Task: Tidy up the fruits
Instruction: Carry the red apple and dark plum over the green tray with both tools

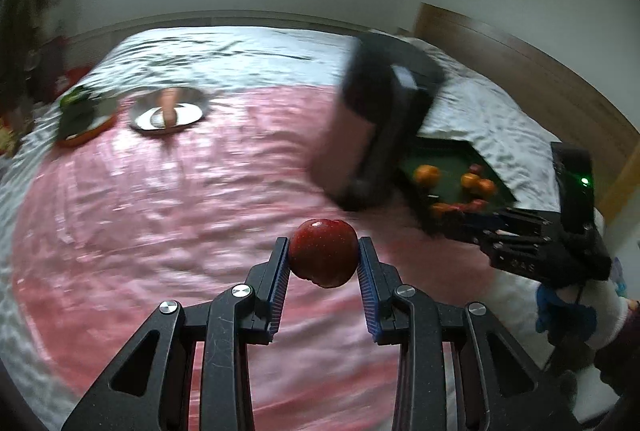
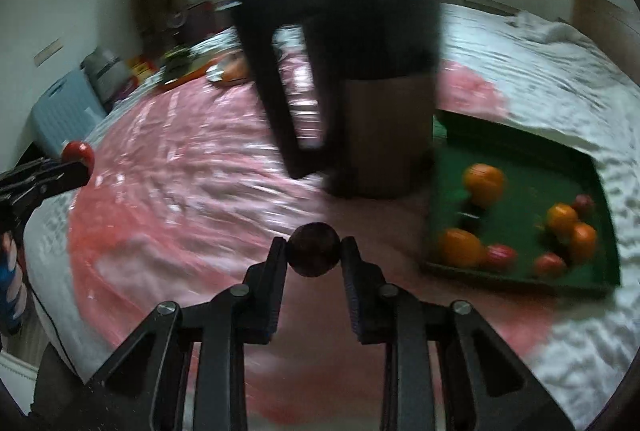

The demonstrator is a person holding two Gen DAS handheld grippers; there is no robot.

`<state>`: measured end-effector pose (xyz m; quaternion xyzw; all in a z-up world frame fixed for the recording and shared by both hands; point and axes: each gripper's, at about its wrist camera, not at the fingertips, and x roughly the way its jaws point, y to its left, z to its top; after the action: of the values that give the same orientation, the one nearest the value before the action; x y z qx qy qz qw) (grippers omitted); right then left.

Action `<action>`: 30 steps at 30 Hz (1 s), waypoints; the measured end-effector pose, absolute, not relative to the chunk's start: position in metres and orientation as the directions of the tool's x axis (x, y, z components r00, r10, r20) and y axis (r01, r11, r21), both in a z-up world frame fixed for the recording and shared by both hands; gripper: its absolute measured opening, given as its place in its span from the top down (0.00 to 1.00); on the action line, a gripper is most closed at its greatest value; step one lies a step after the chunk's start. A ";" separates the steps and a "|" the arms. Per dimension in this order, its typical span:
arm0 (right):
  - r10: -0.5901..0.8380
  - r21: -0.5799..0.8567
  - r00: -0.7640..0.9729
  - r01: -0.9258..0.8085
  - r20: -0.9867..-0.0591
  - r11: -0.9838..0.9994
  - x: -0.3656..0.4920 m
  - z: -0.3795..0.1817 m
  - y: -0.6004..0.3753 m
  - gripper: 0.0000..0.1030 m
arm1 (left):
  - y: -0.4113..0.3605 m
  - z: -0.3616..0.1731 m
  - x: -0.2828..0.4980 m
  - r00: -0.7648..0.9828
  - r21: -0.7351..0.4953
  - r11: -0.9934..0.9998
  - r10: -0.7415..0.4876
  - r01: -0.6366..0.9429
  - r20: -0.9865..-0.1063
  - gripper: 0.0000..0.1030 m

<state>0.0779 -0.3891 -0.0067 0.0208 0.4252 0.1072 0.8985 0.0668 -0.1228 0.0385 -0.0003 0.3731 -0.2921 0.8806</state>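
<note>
Fruit was clamped in both grippers above the bed [image 1: 248, 47]. The left gripper [image 1: 323, 263] had its blue pads pressed against both sides of a red apple [image 1: 323, 257], which sat only at the fingertips, not deep between the fingers. The right gripper [image 2: 314, 251] was closed on a small dark fruit [image 2: 314, 249], also pinched at the very tips; its kind could not be told in the shade.

The remaining fruit lay in a green tray [image 2: 520, 281] on the right side of the bed: several oranges [image 2: 483, 183] and a few small red fruits [image 2: 500, 257], loosely scattered. A tall dark pitcher [image 2: 372, 79] with a handle stood just beside the tray's near-left corner, on the pink cloth [image 1: 160, 223]. At the far left of the bed stood a metal plate [image 1: 168, 111] and an orange-rimmed dish [image 1: 86, 119], the likely sorting places.

Hazards, as judged:
- Tip-only grips on round fruit could slip during a fast carry; the blur suggested both hands were in motion.
- The pitcher stood between tray and plates; a low pass could knock it over.
- The soft, wrinkled bedding could let released fruit roll off a shallow plate.
- The two grippers travelled close together and could collide.
</note>
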 end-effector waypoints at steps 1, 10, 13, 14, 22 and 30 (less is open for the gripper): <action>0.198 0.128 0.621 -0.155 -0.758 0.980 0.075 -0.007 -0.402 0.73 | -0.142 0.040 0.066 0.533 -0.221 0.814 -0.530 0.537 -0.659 0.72; 0.060 0.127 0.662 0.054 -0.747 0.990 0.059 -0.014 -0.534 0.73 | -0.274 0.041 0.067 0.411 -0.216 0.705 -0.604 0.676 -0.683 0.72; 0.016 0.122 0.664 0.113 -0.748 0.986 0.061 -0.020 -0.571 0.73 | -0.315 0.037 0.076 0.381 -0.214 0.681 -0.610 0.700 -0.694 0.72; -0.001 0.122 0.664 0.138 -0.748 0.983 0.062 -0.023 -0.587 0.73 | -0.327 0.035 0.079 0.373 -0.214 0.677 -0.610 0.705 -0.700 0.72; -0.062 0.138 0.642 0.256 -0.764 0.957 0.089 -0.050 -0.663 0.73 | -0.406 0.005 0.113 0.333 -0.183 0.674 -0.559 0.715 -0.759 0.72; -0.061 0.131 0.604 0.268 -0.794 0.955 0.096 -0.083 -0.687 0.73 | -0.461 -0.029 0.134 0.320 -0.126 0.675 -0.496 0.727 -0.807 0.72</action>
<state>0.0963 -0.6869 -0.0827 0.1191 0.4350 -0.0926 0.8877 0.1341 -0.4608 -0.0293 0.1309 0.4413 -0.3811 0.8018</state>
